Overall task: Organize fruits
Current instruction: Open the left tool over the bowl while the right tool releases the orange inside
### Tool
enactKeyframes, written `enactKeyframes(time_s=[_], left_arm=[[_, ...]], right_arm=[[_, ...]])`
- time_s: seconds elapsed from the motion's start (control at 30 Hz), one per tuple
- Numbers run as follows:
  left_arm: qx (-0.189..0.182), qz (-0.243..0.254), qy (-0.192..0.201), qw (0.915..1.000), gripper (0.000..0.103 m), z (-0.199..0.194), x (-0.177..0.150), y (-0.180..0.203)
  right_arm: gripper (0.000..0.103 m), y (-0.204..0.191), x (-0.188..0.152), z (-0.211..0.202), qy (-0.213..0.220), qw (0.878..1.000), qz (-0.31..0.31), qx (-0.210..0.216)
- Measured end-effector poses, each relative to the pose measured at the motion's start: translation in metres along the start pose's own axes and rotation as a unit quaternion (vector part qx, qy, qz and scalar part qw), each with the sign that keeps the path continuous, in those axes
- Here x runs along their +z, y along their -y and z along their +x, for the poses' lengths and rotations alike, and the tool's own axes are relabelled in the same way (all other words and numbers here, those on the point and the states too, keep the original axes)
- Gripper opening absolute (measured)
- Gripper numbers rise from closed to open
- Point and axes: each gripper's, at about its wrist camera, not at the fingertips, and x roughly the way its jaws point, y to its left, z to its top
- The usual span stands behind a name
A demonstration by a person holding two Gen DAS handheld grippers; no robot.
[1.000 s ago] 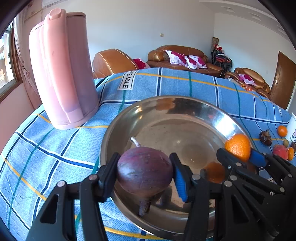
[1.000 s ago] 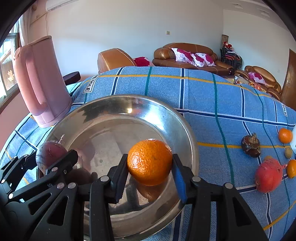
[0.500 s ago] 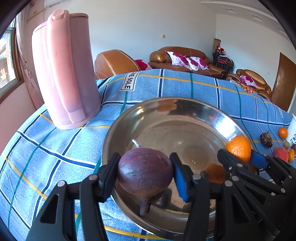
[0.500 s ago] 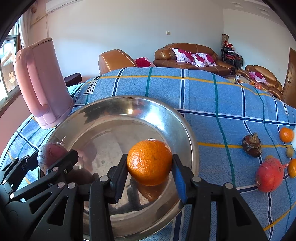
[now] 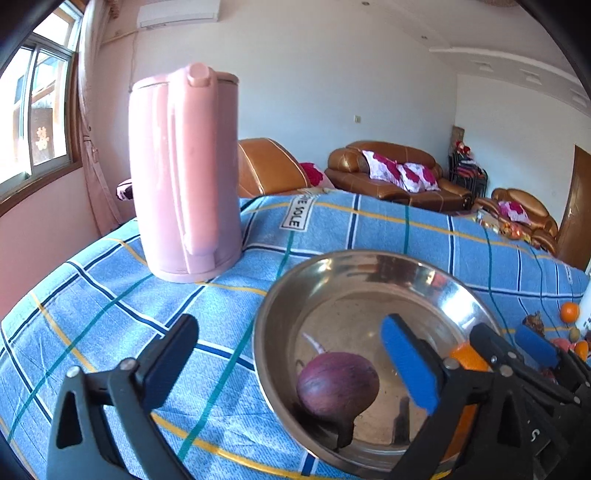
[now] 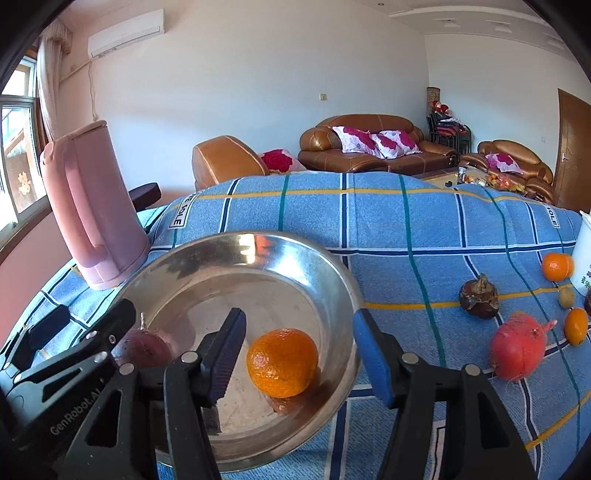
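Steel bowl (image 6: 343,295) holds the firm, roll-prone orange (image 6: 282,362) and purple fruit (image 5: 338,384), both jaws opening, gripping neither.

I'm working in a home's living room: brown leather sofas (image 6: 376,146) with floral cushions (image 6: 373,140) line the far wall, a split air conditioner (image 6: 125,33) hangs high, and a curtained window (image 5: 37,110) sits on the left. A wooden door (image 6: 574,151) stands right, and a checked blue cloth (image 6: 406,229) covers the table before me.
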Motion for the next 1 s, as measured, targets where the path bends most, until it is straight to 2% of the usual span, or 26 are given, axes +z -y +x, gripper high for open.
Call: enactKeyframes(time_s=[0.03,0.1,0.2,0.4,0.7,1.0], left_arm=[[-0.004,-0.009,0.01,0.9999,0.103,-0.003,0.001,-0.002],[-0.011,-0.017,0.019,0.9996,0.103,-0.006,0.001,-0.005],[-0.008,-0.012,0.024,0.9996,0.103,-0.006,0.0,-0.003],[0.001,0.035,0.037,0.9987,0.103,-0.012,-0.004,0.016],[-0.005,0.093,0.075,0.9928,0.103,-0.031,-0.01,0.037],[-0.003,0.111,0.08,0.9906,0.103,-0.041,-0.015,0.05]], right_arm=[[0.077,0.0,0.0,-0.002,0.005,1.0,-0.001,-0.003],[0.079,-0.001,0.0,-0.006,0.015,1.0,-0.008,-0.009],[0.079,-0.004,-0.002,-0.014,0.032,0.999,-0.023,-0.025],[0.079,0.005,-0.004,-0.026,0.051,0.997,-0.03,-0.047],[0.079,0.027,-0.006,-0.032,0.049,0.997,-0.015,-0.06],[0.079,0.053,-0.012,-0.044,0.05,0.996,-0.012,-0.073]])
